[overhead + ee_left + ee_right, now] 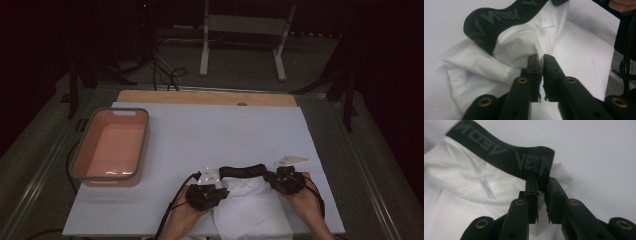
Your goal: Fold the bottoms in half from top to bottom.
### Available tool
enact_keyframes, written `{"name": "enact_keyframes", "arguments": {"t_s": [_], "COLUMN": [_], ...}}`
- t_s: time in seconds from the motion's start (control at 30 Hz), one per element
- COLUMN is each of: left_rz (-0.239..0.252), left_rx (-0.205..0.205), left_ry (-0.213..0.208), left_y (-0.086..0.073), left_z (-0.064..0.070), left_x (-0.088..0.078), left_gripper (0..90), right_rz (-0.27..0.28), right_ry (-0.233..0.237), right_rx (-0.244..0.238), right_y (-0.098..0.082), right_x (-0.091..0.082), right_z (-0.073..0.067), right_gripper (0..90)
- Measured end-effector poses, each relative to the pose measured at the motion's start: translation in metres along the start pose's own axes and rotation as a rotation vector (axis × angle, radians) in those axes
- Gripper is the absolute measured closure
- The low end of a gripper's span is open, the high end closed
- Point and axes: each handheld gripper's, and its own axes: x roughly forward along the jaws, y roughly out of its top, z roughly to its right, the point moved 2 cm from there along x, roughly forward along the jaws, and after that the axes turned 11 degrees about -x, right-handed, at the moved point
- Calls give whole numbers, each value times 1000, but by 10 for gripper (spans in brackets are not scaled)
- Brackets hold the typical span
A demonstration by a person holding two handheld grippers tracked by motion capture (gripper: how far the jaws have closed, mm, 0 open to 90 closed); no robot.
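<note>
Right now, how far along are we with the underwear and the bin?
Done: the white underwear lies on the table. In hand: the left gripper and right gripper each pinch its fabric near the black waistband. Left, probably: folding; the pink bin holds nothing.

The white cloth garment with a black elastic waistband (250, 200) lies on the table's white sheet (225, 135) at six o'clock; the pink plastic tub (111, 145) sits at nine o'clock.

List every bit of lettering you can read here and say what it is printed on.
"VE": start of grey lettering repeated along the black waistband of the white garment; the later letters are too stylised to read.
In the left gripper view the waistband's lettering is upside down and unreadable.
Nothing else carries text.
</note>
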Motion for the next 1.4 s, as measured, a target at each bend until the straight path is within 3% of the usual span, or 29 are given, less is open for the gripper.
{"name": "enact_keyframes", "arguments": {"t_s": [0.07, 0.17, 0.2, 0.23, 0.27, 0.4, 0.53, 0.7, 1.07, 1.3, 1.4], "left_rz": [11, 34, 34, 52, 62, 92, 102, 92, 55, 27, 8], "left_rx": [-3, -25, -25, -37, -42, -43, -54, -65, -53, -53, -49], "left_ry": [19, 56, 56, 82, 95, 150, 176, 198, 214, 216, 217], "left_y": [0, 4, 4, 7, 8, 12, 14, 14, 7, 1, -3], "left_z": [-2, -8, -8, -13, -15, -22, -29, -36, -37, -38, -38], "left_x": [-2, -7, -7, -11, -12, -19, -24, -27, -21, -19, -17], "left_gripper": [728, 558, 524, 486, 453, 352, 340, 343, 367, 385, 398], "right_rz": [-17, -14, -14, 2, 14, 53, 69, 47, -10, -44, -45], "right_ry": [9, 4, 4, -1, -7, -39, -74, -86, -40, -17, 6], "right_rx": [8, 25, 25, 44, 50, 96, 145, 184, 184, 203, 193], "right_y": [-2, -3, -3, -2, -1, 1, -3, -9, -6, -7, -7], "right_x": [3, 5, 5, 4, 3, 0, 0, 6, 34, 42, 42], "right_z": [0, 3, 3, 6, 8, 19, 32, 42, 43, 43, 42], "right_gripper": [783, 649, 649, 561, 532, 478, 490, 523, 541, 563, 656]}}
